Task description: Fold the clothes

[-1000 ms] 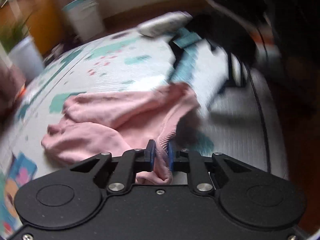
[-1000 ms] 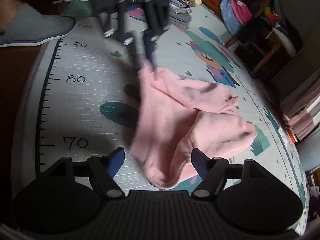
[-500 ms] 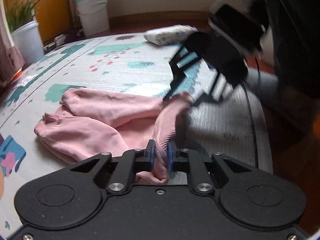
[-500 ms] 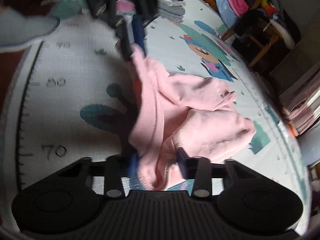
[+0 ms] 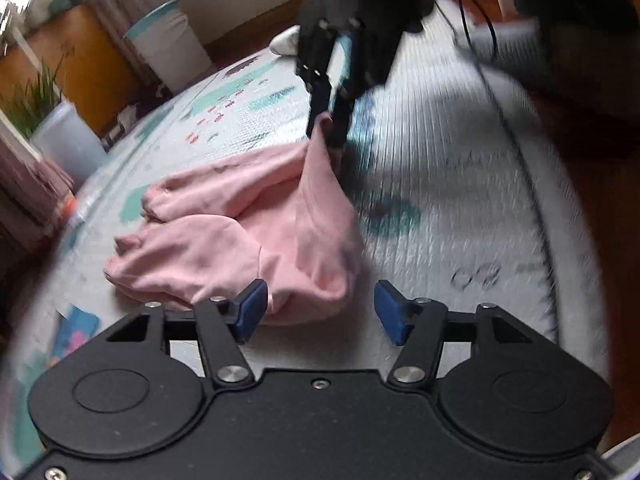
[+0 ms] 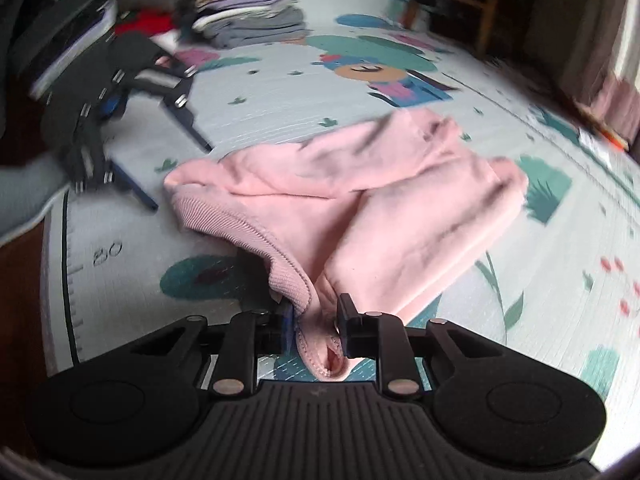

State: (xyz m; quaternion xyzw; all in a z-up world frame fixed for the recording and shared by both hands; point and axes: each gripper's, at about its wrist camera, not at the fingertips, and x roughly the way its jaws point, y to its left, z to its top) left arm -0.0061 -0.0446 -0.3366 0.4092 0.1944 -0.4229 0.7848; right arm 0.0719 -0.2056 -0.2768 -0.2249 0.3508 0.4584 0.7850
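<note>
A pink sweatshirt lies bunched on the patterned play mat. My left gripper is open, its blue pads apart just in front of the garment's near fold. In the right wrist view my right gripper is shut on the ribbed hem of the pink sweatshirt and lifts that corner off the mat. The right gripper also shows in the left wrist view, pinching the far corner. The left gripper shows in the right wrist view, open beside the garment.
A stack of folded clothes stands at the far edge of the mat. A white bin and a potted plant stand beyond the mat. A wooden chair is at the back. Dark floor borders the mat.
My left gripper has let go of the sweatshirt hem and opened. My right gripper has closed on the hem and raised that corner.
</note>
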